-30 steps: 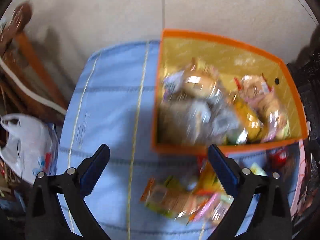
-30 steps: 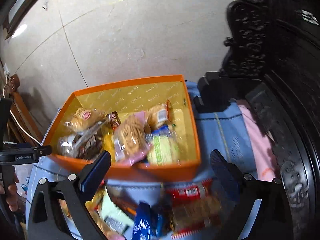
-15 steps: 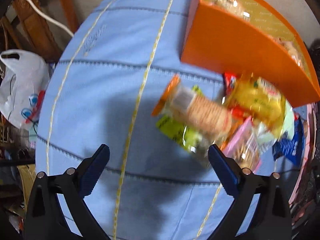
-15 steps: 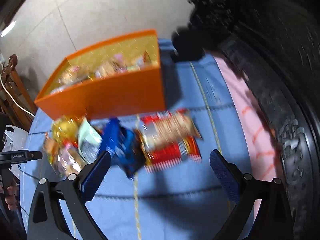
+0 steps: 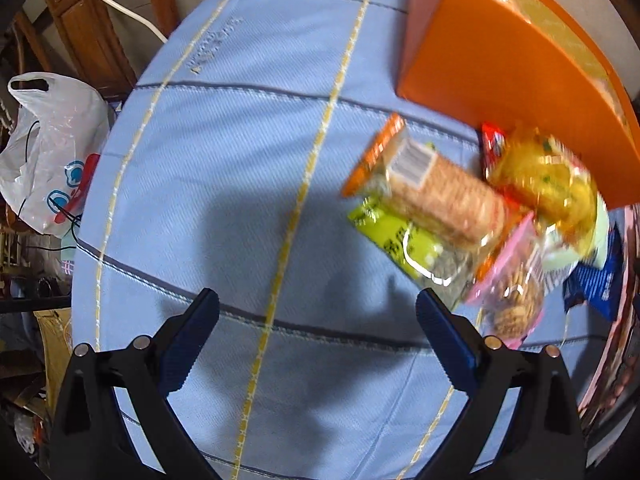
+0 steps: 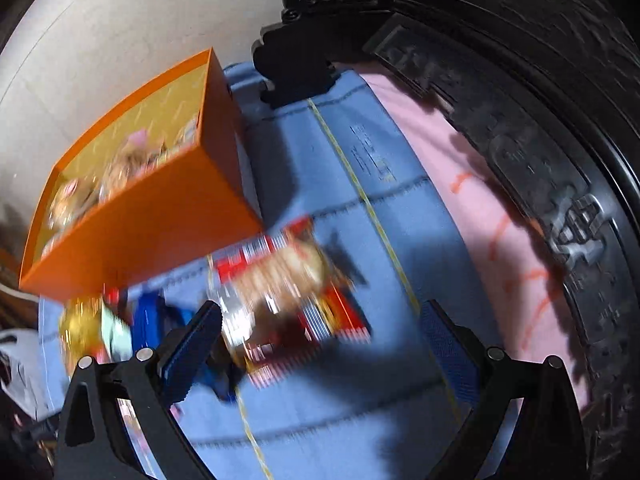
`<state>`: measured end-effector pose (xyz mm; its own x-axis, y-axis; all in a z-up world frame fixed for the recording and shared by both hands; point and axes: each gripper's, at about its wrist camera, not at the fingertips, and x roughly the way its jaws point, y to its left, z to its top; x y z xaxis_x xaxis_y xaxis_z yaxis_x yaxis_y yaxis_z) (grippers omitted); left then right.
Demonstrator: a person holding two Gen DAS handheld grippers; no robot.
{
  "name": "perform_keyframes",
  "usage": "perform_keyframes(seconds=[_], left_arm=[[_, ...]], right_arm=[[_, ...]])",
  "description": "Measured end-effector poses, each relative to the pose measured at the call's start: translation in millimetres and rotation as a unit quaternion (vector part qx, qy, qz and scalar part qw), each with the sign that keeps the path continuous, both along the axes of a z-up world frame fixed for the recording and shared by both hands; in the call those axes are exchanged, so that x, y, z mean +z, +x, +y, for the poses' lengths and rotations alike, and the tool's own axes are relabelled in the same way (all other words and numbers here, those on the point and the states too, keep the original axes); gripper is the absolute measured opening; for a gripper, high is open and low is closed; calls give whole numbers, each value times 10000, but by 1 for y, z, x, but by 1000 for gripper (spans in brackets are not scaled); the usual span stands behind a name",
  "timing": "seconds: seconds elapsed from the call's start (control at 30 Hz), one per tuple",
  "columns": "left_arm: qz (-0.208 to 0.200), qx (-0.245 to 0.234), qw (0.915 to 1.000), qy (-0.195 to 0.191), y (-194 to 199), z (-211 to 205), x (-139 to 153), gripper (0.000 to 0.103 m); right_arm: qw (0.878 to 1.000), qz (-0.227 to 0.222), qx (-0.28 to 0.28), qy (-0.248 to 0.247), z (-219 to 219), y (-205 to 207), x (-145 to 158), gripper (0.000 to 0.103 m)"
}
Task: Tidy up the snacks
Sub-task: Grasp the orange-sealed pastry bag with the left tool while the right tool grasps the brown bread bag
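An orange box point(image 5: 492, 44) with snacks inside stands on the blue cloth; it also shows in the right wrist view point(image 6: 152, 220). In front of it lies a loose pile: a cracker pack point(image 5: 436, 192), a green packet point(image 5: 404, 244), a yellow bag point(image 5: 548, 180), a pink packet point(image 5: 516, 284) and a blue packet point(image 5: 600, 284). My left gripper point(image 5: 318, 312) is open and empty, low over bare cloth left of the pile. My right gripper point(image 6: 320, 320) is open and empty, just above a blurred red-striped cracker pack point(image 6: 288, 280).
The blue cloth point(image 5: 224, 160) covers the surface, with a pink cloth point(image 6: 480, 200) at its right side. Dark carved wooden furniture point(image 6: 520, 60) rises on the right. A white plastic bag point(image 5: 52, 152) and wooden chair legs point(image 5: 88, 28) sit off the left edge.
Both grippers have dropped from above the box toward the loose snacks in front of it. The views have tilted down and moved closer to the cloth. Both stay open.
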<state>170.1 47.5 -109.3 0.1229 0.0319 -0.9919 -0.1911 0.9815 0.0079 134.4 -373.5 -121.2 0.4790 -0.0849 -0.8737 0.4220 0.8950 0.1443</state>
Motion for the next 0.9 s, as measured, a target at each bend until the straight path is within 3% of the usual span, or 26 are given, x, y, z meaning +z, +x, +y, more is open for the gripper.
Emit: perform_keyframes(seconds=[0.17,0.2,0.37,0.47,0.73,0.83,0.9], left_arm=[[2,180,9998,-20,19,7,1,97],[-1,214,9998,-18,20,9,1,97],[-25,827,9964,-184,37,29,2,97],[93,1191,9923,-315,53,38,-3,97],[298,1334,9899,371,82,15,-17,99],[306,1217,9899,667,89,8,-17,99],[407,1286,9888,643,93,10,-16,99]], right_arm=[[9967,575,225,-536,19,36,-23,95],[9959,600,352,-584,24,35,-26,78],[9974,409,572,-151,20,5,-28,70],[9952,547,812,-3,19,-19,-34,69],[9866,665,1481,-143,41,-58,-48,72],[9831,597,1690,-378,50,-62,-46,77],[9808,532,1784,-587,57,-62,-41,88]])
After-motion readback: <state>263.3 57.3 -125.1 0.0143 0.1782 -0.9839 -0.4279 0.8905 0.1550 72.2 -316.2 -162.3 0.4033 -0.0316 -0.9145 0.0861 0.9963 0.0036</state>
